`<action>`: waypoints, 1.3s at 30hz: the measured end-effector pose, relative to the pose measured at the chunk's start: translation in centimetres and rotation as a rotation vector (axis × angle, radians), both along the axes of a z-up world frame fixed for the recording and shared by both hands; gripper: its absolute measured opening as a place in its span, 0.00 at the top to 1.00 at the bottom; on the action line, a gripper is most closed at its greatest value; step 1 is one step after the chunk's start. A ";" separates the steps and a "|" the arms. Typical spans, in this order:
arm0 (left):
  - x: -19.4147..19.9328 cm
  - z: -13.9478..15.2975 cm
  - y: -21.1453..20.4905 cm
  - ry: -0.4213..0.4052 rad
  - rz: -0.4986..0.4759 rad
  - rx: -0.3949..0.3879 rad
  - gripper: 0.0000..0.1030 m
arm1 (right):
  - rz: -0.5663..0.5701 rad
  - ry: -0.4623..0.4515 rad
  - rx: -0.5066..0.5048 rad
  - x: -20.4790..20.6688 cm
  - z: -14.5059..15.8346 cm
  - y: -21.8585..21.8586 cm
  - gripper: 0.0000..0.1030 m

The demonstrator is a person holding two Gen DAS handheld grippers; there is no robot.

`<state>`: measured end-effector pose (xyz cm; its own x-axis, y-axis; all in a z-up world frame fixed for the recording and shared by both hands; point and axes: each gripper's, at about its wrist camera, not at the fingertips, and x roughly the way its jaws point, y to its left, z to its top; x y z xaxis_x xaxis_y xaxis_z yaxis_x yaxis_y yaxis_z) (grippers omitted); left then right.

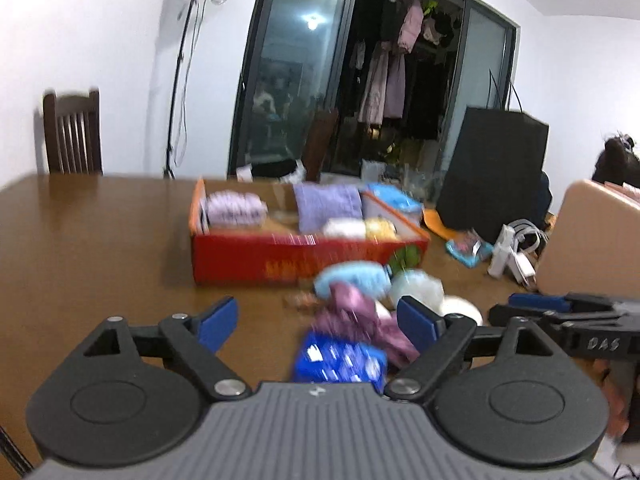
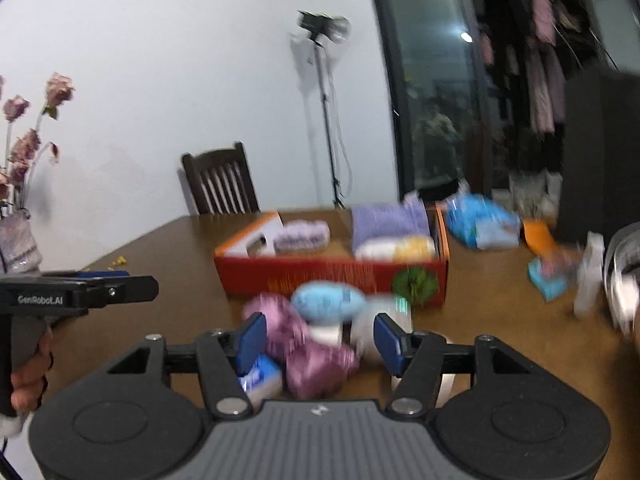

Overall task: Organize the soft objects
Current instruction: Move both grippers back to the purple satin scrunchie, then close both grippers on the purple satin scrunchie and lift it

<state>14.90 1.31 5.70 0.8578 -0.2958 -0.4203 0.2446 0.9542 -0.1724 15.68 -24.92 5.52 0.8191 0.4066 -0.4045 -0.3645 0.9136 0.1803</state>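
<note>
Only the right wrist view shows dried flowers (image 2: pixel 24 136) at the tabletop's (image 2: pixel 500 320) left edge. Fuzzy rolled soft objects (image 2: pixel 316 340) heap before the red cardboard box (image 2: pixel 328 276). The left gripper (image 1: pixel 316 320) gapes wide and the right gripper (image 2: pixel 320 340) stands partly open, neither pressing anything.

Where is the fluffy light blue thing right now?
In both wrist views the light blue fluffy roll lies on the table, just in front of the red box, atop the pile beside the purple cloth.
</note>
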 end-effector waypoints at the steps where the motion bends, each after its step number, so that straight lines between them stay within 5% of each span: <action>1: 0.1 -0.7 -0.1 0.015 -0.007 -0.009 0.14 | -0.011 0.012 0.015 -0.3 -0.9 0.2 0.43; 9: 4.8 -3.1 -2.4 0.056 -0.071 0.012 0.14 | -0.071 0.120 0.155 1.0 -6.0 0.3 0.43; 12: 8.4 -3.8 -2.3 0.104 -0.092 -0.038 0.15 | -0.105 0.140 0.194 2.9 -6.8 0.7 0.43; 14: 10.6 -4.6 -1.9 0.171 -0.111 -0.106 0.23 | -0.113 0.159 0.234 4.2 -7.4 0.9 0.43; 16: 12.5 -5.7 -1.4 0.241 -0.131 -0.158 0.41 | -0.119 0.177 0.276 5.6 -7.9 1.1 0.45; 22: 13.5 -7.0 -0.1 0.287 -0.190 -0.270 0.73 | -0.123 0.204 0.328 8.1 -8.4 1.1 0.71; 31: 6.6 -1.0 0.2 0.135 -0.209 -0.286 0.75 | 0.021 0.102 0.306 6.0 -3.5 0.4 0.78; 35: 1.7 -2.9 0.6 0.231 -0.225 -0.300 0.73 | 0.154 0.140 0.249 3.2 -2.4 -0.2 0.78; 39: -1.8 -5.2 1.0 0.307 -0.229 -0.265 0.59 | 0.214 0.240 0.193 1.2 -4.6 0.0 0.78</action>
